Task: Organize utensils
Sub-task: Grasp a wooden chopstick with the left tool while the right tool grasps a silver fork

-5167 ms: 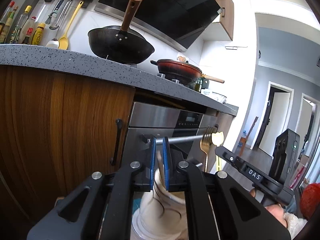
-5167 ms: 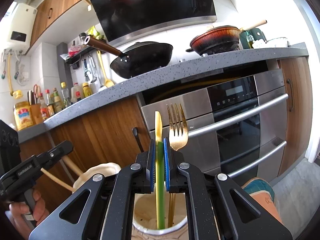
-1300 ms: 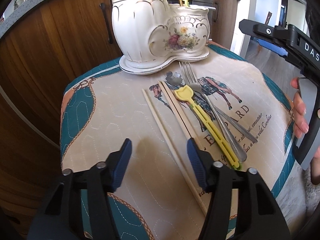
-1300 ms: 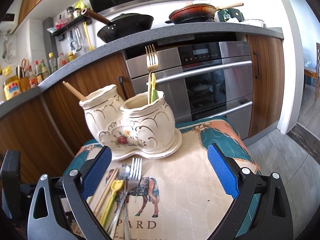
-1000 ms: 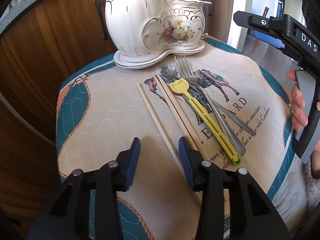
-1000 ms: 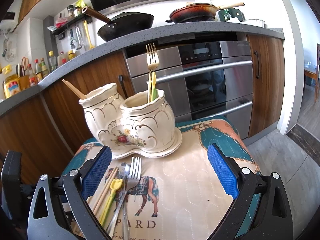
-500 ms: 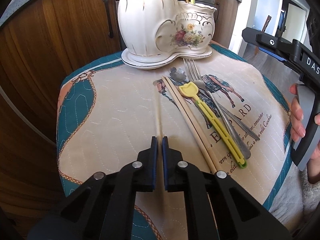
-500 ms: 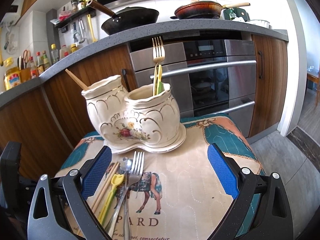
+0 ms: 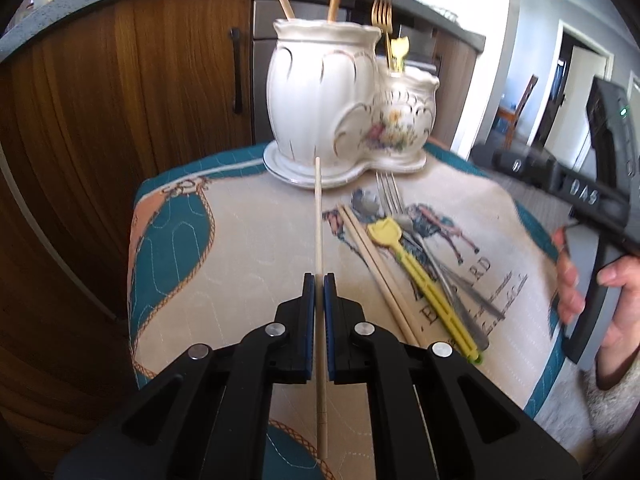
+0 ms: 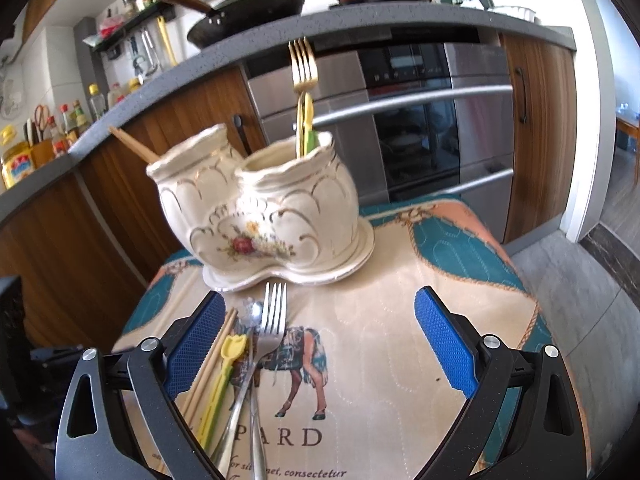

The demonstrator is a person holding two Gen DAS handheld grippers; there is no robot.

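Between my left gripper's jaws a single chopstick is now pinched and lifted, pointing ahead at the ceramic holder; next comes dropping it in. Right gripper hangs wide open.

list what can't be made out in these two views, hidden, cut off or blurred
- Left wrist view: the chopstick gripped by the left gripper points at the ceramic holder; whether its tip touches the holder cannot be told.
- Both views: the holder's insides are hidden by its walls.
- Right wrist view: the lower handles of the silver fork and yellow utensil are cut off by the right gripper body and the frame edge.
- Right wrist view: the holder's flower motif is blurred.
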